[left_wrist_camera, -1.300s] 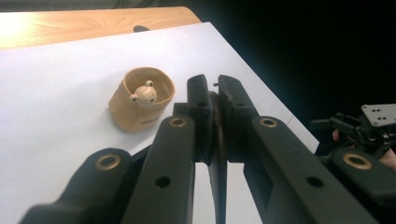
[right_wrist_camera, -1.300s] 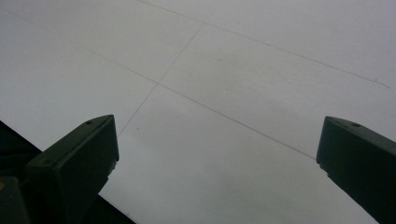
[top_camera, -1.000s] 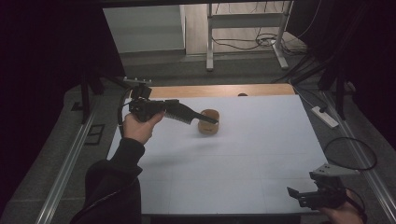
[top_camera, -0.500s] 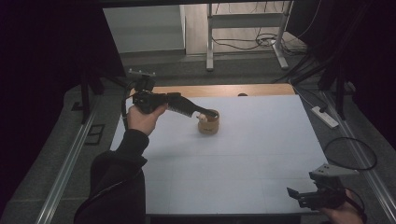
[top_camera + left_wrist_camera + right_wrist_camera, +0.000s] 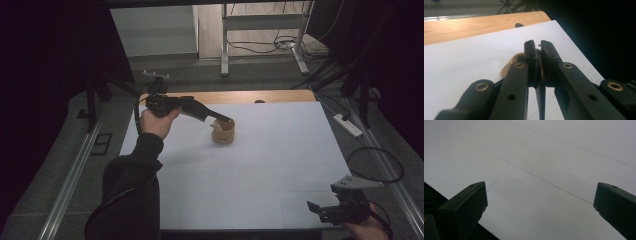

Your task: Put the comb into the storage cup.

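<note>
One small tan wooden bowl (image 5: 223,132), round and thick-walled, stands on the white table sheet (image 5: 260,170) near its far edge. It looks light, stiff and smooth, so the rim is the sensible place to take it. The left gripper (image 5: 222,121) does so: its jaws are clamped on the near wall, one inside, one outside, though the contact is partly hidden. Against the earlier frames, bowl and gripper sit farther right. The right gripper (image 5: 314,208) hangs at the near corner, jaws wide apart.
</note>
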`<state>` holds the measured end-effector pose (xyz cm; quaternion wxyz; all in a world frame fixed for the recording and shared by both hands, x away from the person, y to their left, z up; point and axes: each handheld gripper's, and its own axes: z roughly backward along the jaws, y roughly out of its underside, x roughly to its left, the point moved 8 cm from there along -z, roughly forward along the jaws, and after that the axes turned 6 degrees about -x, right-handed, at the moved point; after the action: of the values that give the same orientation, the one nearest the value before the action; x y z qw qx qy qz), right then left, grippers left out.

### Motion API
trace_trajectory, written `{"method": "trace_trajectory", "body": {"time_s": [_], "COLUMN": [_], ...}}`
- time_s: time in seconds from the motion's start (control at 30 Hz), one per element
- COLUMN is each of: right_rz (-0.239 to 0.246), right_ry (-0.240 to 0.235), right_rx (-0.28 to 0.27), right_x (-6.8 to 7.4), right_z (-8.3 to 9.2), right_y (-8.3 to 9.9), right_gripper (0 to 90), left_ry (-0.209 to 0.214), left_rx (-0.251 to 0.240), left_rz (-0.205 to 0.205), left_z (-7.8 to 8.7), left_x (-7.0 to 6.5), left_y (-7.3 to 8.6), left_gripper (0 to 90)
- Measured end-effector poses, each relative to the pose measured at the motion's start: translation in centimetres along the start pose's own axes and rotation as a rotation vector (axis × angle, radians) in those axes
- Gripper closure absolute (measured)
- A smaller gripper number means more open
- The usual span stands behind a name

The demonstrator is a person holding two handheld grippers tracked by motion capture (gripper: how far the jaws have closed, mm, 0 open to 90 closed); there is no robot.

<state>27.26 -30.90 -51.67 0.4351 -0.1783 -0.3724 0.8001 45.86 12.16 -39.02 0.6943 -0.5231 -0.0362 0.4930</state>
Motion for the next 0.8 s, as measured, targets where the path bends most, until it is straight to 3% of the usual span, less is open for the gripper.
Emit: {"method": "trace_trajectory", "body": {"time_s": [0.8], "right_rz": [0.000], "right_ry": [-0.007], "right_rx": [0.015], "right_x": [0.0], "right_z": [-0.1], "right_y": [0.1], "right_gripper": [0.0], "left_ry": [-0.039], "left_rx": [0.054], "left_rz": [0.025], "left_z": [-2.8], "left_x": [1.8], "left_y": [0.7], "left_gripper": [83.6]}}
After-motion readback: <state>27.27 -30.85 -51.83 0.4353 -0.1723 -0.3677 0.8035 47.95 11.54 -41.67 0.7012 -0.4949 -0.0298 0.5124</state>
